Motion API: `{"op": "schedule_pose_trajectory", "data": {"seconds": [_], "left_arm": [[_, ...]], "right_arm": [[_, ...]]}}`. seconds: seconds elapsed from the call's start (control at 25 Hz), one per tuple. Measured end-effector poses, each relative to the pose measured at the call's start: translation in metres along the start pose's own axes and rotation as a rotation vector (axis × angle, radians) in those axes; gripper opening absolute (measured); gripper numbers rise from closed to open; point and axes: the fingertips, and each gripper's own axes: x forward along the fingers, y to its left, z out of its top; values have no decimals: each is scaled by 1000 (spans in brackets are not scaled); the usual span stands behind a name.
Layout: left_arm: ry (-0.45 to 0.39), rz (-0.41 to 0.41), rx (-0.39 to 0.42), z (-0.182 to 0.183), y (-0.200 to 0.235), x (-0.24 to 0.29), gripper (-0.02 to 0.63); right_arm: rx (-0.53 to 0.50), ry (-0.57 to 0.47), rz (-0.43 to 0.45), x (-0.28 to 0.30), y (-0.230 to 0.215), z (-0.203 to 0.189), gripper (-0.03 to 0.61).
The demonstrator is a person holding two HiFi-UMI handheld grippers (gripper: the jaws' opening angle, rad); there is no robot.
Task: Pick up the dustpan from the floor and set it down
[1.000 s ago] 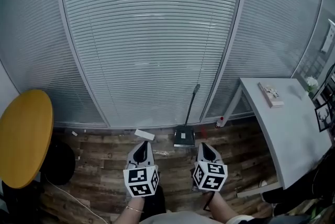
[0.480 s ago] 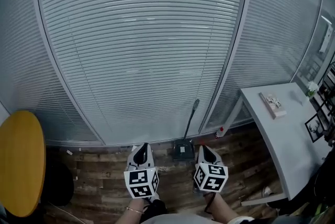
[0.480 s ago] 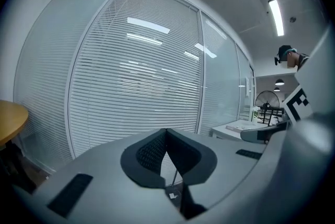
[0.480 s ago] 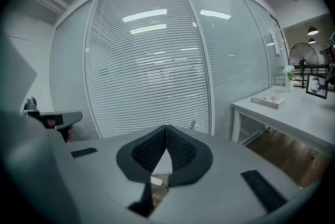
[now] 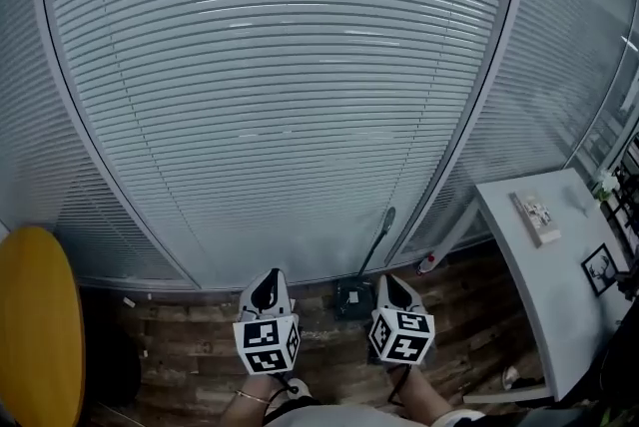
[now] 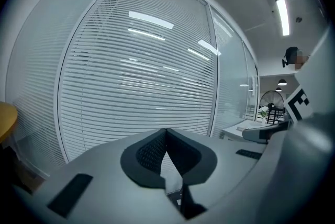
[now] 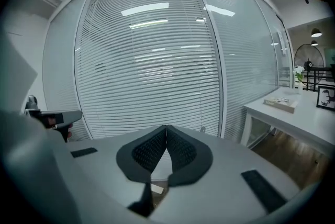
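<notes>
Dustpan (image 5: 353, 298) sits on the wood floor (image 5: 200, 355) at the foot of the blind-covered glass wall (image 5: 290, 96), just ahead of and between both claws, touching neither. Can't tell what's in the pan. Left gripper (image 5: 268, 279) jaws pressed together, empty. Right gripper (image 5: 391, 281) likewise closed, empty. Dustpan handle (image 5: 378, 237) leans on the wall. White table (image 5: 559, 295) at the right edge carries a book (image 5: 536, 215).
</notes>
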Motion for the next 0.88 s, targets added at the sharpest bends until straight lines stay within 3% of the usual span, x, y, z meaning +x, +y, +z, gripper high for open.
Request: {"op": "schedule_pose_trajectory", "data": {"seconds": [0.2, 0.48, 0.88], "left_arm": [[32, -18, -10, 2, 12, 25, 18], [56, -4, -36, -13, 5, 60, 17], [75, -14, -33, -8, -29, 81, 18]], "right_arm": [[-23, 11, -11, 21, 12, 11, 32], [-15, 35, 0, 54, -8, 11, 32], [-29, 61, -1, 60, -40, 22, 32]]}}
